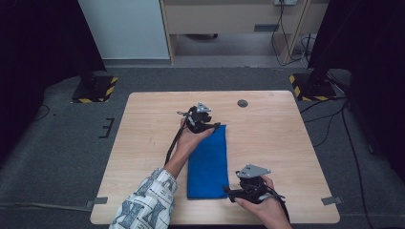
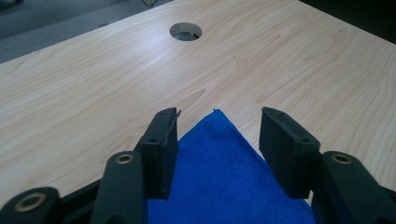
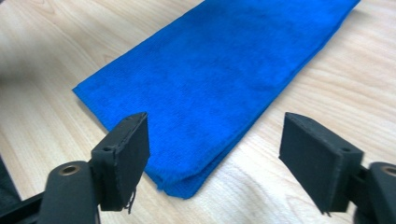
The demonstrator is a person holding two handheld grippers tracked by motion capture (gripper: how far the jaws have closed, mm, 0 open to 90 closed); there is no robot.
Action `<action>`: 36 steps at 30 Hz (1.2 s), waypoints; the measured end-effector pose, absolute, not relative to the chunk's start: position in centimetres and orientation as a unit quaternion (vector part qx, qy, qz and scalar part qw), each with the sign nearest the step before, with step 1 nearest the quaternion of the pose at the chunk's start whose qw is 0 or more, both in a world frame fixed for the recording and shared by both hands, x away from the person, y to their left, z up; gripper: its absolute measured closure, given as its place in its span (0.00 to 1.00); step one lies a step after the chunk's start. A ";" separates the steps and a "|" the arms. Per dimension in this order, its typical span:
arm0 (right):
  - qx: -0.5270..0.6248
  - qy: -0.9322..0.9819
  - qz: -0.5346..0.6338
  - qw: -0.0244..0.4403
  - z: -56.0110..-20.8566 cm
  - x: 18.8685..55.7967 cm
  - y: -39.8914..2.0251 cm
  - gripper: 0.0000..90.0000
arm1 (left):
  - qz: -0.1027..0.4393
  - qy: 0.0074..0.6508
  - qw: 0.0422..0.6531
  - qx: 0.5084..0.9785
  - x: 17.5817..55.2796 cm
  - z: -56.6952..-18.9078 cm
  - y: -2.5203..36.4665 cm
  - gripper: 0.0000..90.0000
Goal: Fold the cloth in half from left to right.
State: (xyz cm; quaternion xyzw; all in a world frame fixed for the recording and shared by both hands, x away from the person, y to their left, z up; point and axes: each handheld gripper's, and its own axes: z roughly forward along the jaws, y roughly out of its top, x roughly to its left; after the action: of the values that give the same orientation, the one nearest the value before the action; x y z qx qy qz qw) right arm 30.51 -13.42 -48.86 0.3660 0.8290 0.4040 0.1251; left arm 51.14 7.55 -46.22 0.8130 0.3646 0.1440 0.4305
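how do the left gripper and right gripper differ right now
The left gripper sits at the far corner of the blue cloth; the right gripper sits at its near corner. The left gripper's jaws stand narrower, the right gripper's wider. Both are open, gripping nothing, over the wooden table.

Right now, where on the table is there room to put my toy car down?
The table is bare left of the blue cloth and also right of it, below the round hole. It is crowded around the cloth, with the left claw and the right claw at two corners.
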 end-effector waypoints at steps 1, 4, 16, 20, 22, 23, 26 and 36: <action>0.367 0.827 0.405 0.129 -48.8 30.5 -13.5 0.24 | 0.144 0.363 0.430 0.814 51.0 -46.1 7.7 0.50; 0.375 0.823 0.404 0.138 -49.0 30.9 -13.6 0.21 | 0.147 0.359 0.429 0.816 50.7 -45.9 8.2 0.46; 0.383 0.815 0.404 0.162 -49.0 35.7 -13.8 0.14 | 0.138 0.366 0.417 0.821 49.9 -46.3 11.4 0.19; 0.389 0.812 0.403 0.166 -49.0 37.7 -14.0 0.14 | 0.134 0.369 0.419 0.819 49.9 -46.3 12.4 0.15; 0.395 0.807 0.405 0.168 -48.9 38.6 -14.1 0.14 | 0.135 0.369 0.418 0.819 49.9 -46.3 12.8 0.14; 0.398 0.807 0.404 0.167 -48.9 39.0 -14.1 0.14 | 0.136 0.370 0.417 0.819 49.9 -46.4 12.9 0.14; 0.399 0.807 0.400 0.173 -48.9 39.9 -14.1 0.14 | 0.135 0.373 0.418 0.817 50.1 -46.5 13.2 0.13; 0.393 0.811 0.397 0.172 -48.5 42.0 -13.5 0.16 | 0.142 0.369 0.416 0.818 50.1 -46.6 13.6 0.14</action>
State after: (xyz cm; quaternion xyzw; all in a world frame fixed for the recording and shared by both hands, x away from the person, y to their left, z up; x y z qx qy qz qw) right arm 41.98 -13.51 -48.46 0.3925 0.8114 0.3974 0.1719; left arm 50.08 13.61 -46.63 0.8185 0.3694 0.1422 0.4164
